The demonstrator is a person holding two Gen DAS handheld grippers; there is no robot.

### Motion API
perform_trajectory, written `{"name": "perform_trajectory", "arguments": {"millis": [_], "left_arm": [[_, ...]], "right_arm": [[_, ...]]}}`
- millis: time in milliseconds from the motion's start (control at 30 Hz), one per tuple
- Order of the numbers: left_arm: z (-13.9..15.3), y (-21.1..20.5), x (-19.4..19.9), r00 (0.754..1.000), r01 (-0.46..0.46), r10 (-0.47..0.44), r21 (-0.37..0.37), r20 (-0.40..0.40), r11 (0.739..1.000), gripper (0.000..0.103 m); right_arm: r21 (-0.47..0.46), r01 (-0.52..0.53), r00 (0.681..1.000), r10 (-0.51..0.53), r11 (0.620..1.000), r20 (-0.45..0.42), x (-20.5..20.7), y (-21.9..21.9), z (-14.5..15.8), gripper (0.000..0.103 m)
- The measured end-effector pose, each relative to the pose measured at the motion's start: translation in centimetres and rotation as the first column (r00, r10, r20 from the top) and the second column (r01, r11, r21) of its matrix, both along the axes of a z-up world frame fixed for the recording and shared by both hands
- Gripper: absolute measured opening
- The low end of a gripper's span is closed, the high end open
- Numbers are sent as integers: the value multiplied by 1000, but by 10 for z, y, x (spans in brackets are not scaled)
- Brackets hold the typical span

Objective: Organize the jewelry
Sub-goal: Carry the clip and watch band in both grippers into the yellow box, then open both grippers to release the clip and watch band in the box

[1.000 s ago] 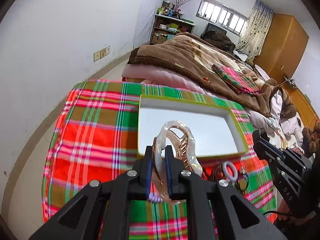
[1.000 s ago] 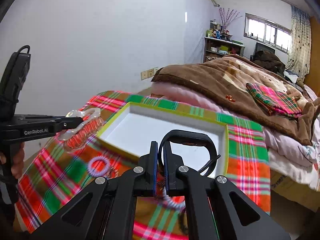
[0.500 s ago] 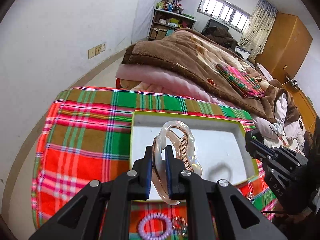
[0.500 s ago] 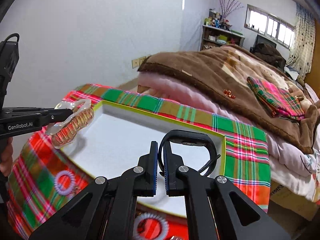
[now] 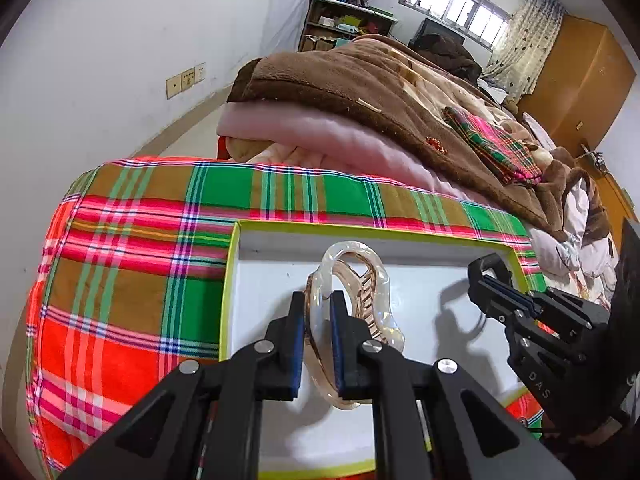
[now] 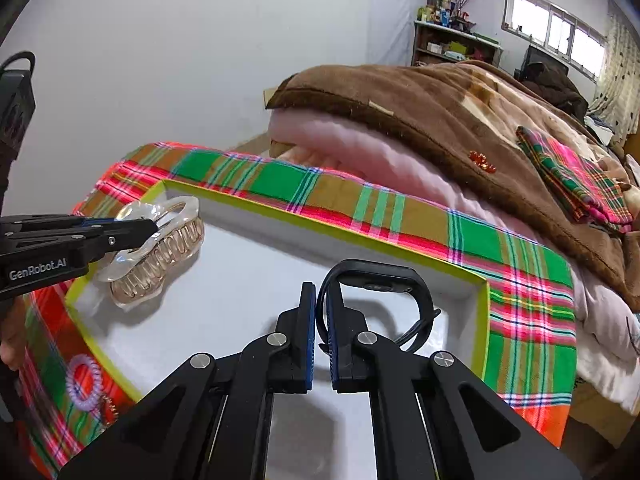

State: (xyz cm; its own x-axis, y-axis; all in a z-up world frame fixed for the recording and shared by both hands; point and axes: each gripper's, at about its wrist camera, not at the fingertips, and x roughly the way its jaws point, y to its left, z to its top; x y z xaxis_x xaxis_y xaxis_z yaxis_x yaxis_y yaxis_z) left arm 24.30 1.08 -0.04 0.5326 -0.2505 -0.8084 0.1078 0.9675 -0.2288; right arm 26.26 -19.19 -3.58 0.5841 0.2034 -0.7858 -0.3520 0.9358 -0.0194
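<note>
1. Two grippers are in view, both over a shallow white tray (image 5: 256,272) (image 6: 256,272) with a yellow-green rim, which lies on a plaid cloth (image 5: 132,280) (image 6: 528,280).
2. Left gripper (image 5: 317,336) (image 6: 154,230): the jaws are closed to a narrow gap around one clear arm of a translucent hair clip (image 5: 360,300) (image 6: 156,256). Both blue pads (image 5: 297,340) press against that arm.
3. The clip is held over the left part of the tray, near its left rim. In the right wrist view its toothed side faces down, close to the tray floor; whether it touches the floor cannot be told.
4. Right gripper (image 6: 322,326) (image 5: 494,276): the jaws are nearly closed, gripping the thin strap of a black band (image 6: 376,276). The band's loop stands up ahead of the fingertips.
5. The band sits over the right part of the tray, near the far right corner. It casts a shadow on the white floor; contact with the floor cannot be confirmed.
6. A purple coil hair tie (image 6: 84,376) lies on the cloth outside the tray's near left rim, with a small reddish item just beside it, too small to identify.
7. Behind the cloth is a bed with a brown blanket (image 5: 360,92) (image 6: 440,96) over pink bedding.
</note>
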Motion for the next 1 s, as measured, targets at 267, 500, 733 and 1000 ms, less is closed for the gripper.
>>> {"name": "perform_trajectory", "arguments": {"millis": [267, 500, 733, 1000], "left_arm": [[-12, 3, 5, 1000, -11, 11, 14, -28, 1000, 13], [-14, 1, 8, 1000, -8, 9, 22, -27, 1000, 13], [-15, 2, 9, 999, -23, 23, 15, -33, 1000, 13], [-19, 5, 10, 998, -34, 35, 18, -54, 999, 29]], "right_arm": [[-9, -3, 1000, 2, 1000, -22, 11, 2, -9, 5], [-2, -2, 999, 2, 1000, -35, 14, 2, -14, 5], [0, -1, 999, 1, 1000, -41, 15, 2, -14, 5], [2, 2, 999, -2, 1000, -32, 15, 2, -11, 13]]}}
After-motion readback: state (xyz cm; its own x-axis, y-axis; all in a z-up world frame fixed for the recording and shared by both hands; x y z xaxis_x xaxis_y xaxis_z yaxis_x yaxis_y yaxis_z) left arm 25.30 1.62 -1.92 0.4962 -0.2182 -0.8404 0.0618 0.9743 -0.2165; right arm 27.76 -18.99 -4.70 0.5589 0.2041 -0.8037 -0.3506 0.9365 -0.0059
